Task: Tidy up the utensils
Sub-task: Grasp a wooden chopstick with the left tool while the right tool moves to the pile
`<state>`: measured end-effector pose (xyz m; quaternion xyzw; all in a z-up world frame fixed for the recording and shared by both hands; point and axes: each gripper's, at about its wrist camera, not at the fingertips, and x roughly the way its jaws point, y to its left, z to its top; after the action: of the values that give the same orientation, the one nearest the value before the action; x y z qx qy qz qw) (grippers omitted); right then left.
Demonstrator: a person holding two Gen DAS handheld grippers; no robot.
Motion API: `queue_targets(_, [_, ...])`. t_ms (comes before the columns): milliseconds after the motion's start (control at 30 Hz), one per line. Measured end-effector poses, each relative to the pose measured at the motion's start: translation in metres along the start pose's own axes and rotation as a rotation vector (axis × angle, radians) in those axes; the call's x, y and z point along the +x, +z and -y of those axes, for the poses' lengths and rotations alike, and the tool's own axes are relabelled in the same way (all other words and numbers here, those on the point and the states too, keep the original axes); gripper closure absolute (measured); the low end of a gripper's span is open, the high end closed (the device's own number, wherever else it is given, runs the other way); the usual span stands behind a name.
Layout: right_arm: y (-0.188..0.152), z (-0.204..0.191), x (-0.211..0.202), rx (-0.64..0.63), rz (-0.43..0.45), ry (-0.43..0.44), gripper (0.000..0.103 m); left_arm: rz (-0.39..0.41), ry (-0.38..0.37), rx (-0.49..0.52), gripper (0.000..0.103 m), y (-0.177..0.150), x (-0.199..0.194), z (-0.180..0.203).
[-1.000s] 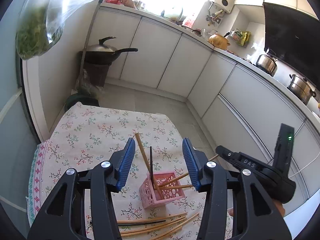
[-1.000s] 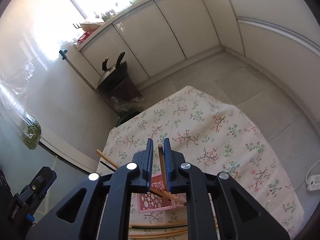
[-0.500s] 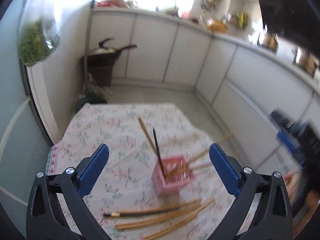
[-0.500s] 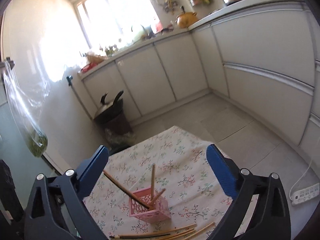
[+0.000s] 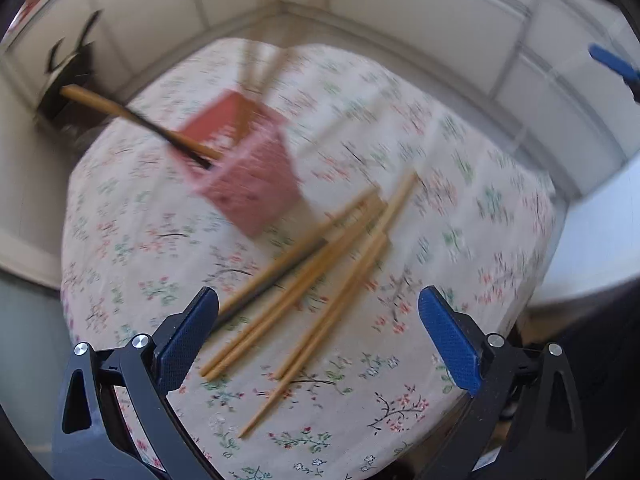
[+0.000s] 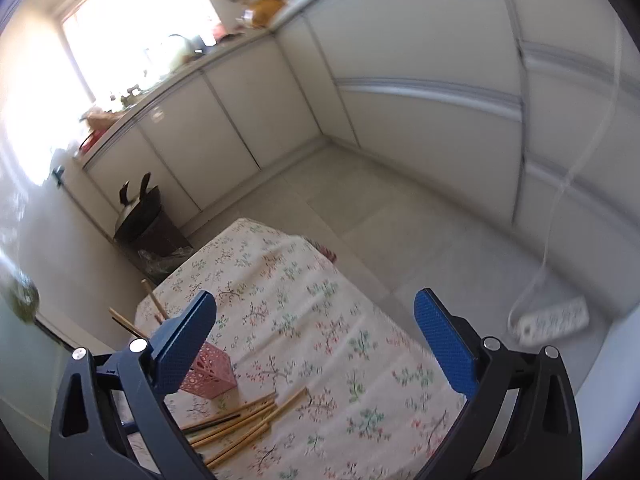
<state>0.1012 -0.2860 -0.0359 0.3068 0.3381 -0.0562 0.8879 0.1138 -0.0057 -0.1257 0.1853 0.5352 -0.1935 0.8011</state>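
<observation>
A pink lattice holder [image 5: 244, 160] stands on the floral tablecloth [image 5: 460, 208] with a few chopsticks [image 5: 132, 114] leaning out of it; the left wrist view is blurred. Several loose wooden chopsticks [image 5: 316, 280] and a dark one lie fanned on the cloth in front of it. My left gripper [image 5: 318, 332] is open and empty, low over the near ends of the loose chopsticks. My right gripper [image 6: 314, 344] is open and empty, higher above the table. It sees the holder [image 6: 208, 372] and the loose chopsticks [image 6: 244, 416] at lower left.
White cabinets [image 6: 240, 92] line the kitchen walls. A dark bin with a wok on top [image 6: 140, 216] stands beyond the table's far corner. A white power strip [image 6: 552, 320] lies on the tiled floor to the right.
A second ago my right gripper was shut on a chopstick over the holder; it opened and left it there. Both grippers are now wide open. My left gripper has dropped toward the loose chopsticks.
</observation>
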Motion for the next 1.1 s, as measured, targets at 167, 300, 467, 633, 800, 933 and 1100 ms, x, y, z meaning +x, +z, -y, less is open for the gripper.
queue_targets(167, [0.001,0.028,0.006,0.168,-0.039,0.038,0.007,-0.051,-0.020,0.107,0.007,-0.002,0.025,0.032])
queue_targets(300, [-0.003,0.022,0.010,0.128,-0.048,0.013,0.007,-0.021,-0.036,0.177,0.007,0.008,0.034,0.059])
queue_targets(467, [-0.006,0.029,0.020,0.152,-0.098,-0.003,0.007,0.033,-0.034,0.241,0.021,0.043,0.046,0.083])
queue_targets(633, [-0.003,0.043,0.023,0.208,-0.110,-0.014,0.007,-0.004,-0.041,0.265,0.031,0.073,0.072,0.088])
queue_targets(800, [-0.002,0.048,0.027,0.222,-0.128,-0.013,0.007,-0.076,-0.080,0.236,0.052,0.083,0.096,0.081])
queue_targets(933, [-0.005,0.048,0.033,0.235,-0.177,0.017,0.007,-0.124,-0.069,0.232,0.069,0.080,0.111,0.083])
queue_targets(1100, [-0.006,0.048,0.034,0.244,-0.180,0.015,0.007,-0.114,-0.059,0.176,0.092,0.079,0.114,0.070])
